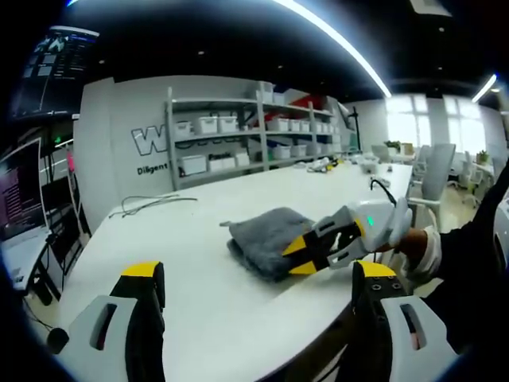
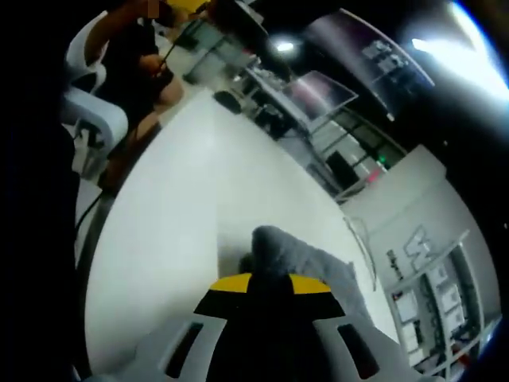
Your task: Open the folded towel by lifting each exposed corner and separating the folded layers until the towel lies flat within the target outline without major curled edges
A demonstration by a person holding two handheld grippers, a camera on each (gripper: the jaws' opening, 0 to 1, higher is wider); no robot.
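A folded grey towel (image 1: 266, 235) lies on the white table (image 1: 191, 263), toward its right edge. In the left gripper view, my right gripper (image 1: 297, 256) comes in from the right with its yellow tips pinched on the towel's near right corner. In the right gripper view its jaws stand close together, and the right gripper (image 2: 270, 286) holds the towel (image 2: 318, 267), which bulges up just past the tips. My left gripper (image 1: 258, 274) hovers over the table in front of the towel, open, with nothing between its jaws.
A loose cable (image 1: 151, 203) lies on the table's far left. Shelves with white bins (image 1: 238, 135) stand behind it, monitors (image 1: 20, 191) at the left, office chairs (image 1: 433, 171) at the right. A seated person (image 2: 135, 64) and a chair (image 2: 91, 119) are past the table's end.
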